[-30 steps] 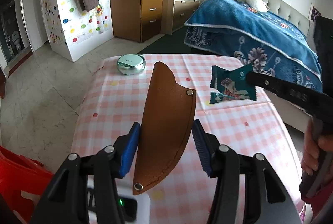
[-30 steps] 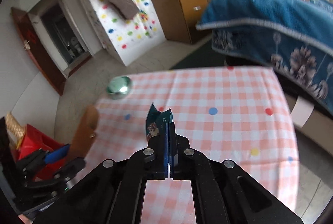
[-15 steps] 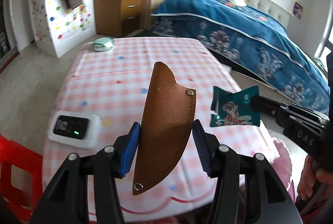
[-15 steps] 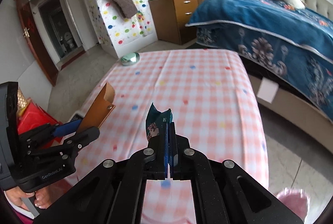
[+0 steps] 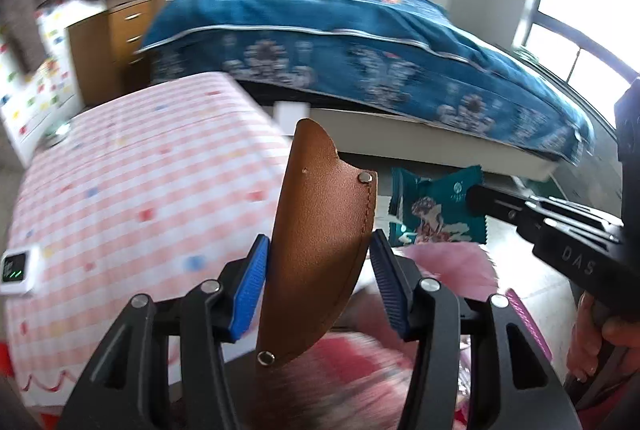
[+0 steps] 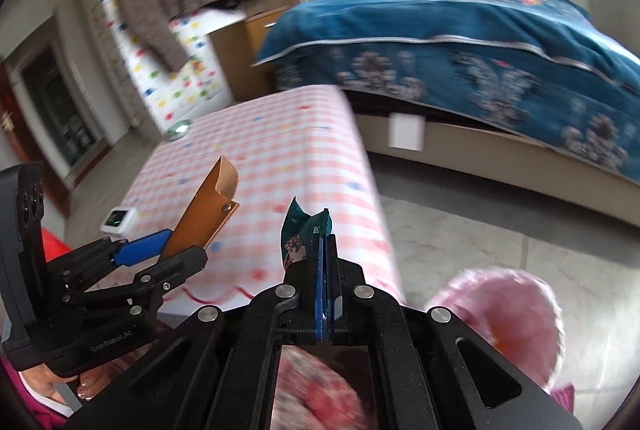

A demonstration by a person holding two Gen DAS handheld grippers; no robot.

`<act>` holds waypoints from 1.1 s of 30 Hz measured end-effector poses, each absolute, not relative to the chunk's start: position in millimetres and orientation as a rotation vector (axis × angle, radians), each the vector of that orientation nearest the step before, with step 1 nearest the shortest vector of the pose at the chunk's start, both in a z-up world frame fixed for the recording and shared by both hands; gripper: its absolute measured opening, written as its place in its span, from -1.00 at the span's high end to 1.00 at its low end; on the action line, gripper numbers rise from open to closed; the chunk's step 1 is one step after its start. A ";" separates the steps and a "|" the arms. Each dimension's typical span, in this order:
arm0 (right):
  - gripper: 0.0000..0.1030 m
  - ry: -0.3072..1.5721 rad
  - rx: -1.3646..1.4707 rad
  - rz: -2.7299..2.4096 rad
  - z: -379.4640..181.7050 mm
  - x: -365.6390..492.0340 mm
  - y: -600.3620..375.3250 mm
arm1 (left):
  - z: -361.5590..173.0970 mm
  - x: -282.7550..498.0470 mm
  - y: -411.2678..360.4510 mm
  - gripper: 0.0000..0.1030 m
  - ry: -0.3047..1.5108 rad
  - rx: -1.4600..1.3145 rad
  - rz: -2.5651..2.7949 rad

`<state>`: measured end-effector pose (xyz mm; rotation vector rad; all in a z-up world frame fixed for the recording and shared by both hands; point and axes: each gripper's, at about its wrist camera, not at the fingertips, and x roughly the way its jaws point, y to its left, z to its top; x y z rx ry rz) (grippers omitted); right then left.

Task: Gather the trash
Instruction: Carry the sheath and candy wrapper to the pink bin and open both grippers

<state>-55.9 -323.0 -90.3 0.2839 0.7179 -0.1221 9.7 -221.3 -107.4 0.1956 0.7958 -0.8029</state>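
The left hand-held gripper (image 5: 318, 280) is clamped on a brown leather sheath (image 5: 320, 230), held upright beyond the edge of the checked surface (image 5: 120, 190). Just beside it, the right hand-held gripper (image 6: 326, 242) is pinched tight on a teal snack wrapper (image 6: 300, 234). Keep both grips firm and both items level while carrying; release only directly above the bin, which is not visible.

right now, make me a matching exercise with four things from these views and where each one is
Things:
1. brown leather sheath
2. teal snack wrapper
3. white device with green light
4. blue floral blanket

Places:
A. on the bed
B. lying on the checked tablecloth
C. held by the right gripper
D. held by the left gripper

Pairs: 1-D, 2-C, 3-B, 4-A
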 end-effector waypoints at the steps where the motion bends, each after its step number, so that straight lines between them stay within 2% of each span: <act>1: 0.99 0.717 0.290 -0.135 -90.0 -60.3 -328.2 | -107.7 3.5 -232.8 0.03 0.792 0.206 -0.829; 13: 0.98 0.745 0.342 -0.476 -109.2 -149.4 -403.5 | -128.1 -61.7 -342.4 0.02 0.775 0.393 -1.051; 20: 0.95 0.741 0.393 -0.523 -126.3 -173.0 -443.7 | -138.8 -69.9 -370.7 0.01 0.800 0.429 -1.098; 21: 0.91 0.741 0.397 -0.522 -129.8 -175.6 -448.7 | -139.5 -68.9 -373.6 -0.02 0.802 0.429 -1.097; 23: 0.90 0.746 0.403 -0.524 -136.2 -178.1 -456.1 | -141.0 -65.7 -375.3 -0.25 0.810 0.420 -1.093; 25: 0.89 0.756 0.433 -0.518 -141.8 -179.2 -465.6 | -141.5 -61.5 -372.0 -0.32 0.823 0.397 -1.088; 28: 0.58 0.764 0.459 -0.529 -139.6 -181.9 -474.4 | -139.3 -53.7 -360.1 -0.37 0.821 0.383 -1.051; 33: 0.48 0.753 0.458 -0.518 -127.8 -186.3 -470.1 | -127.2 -40.8 -331.8 -0.47 0.798 0.342 -0.970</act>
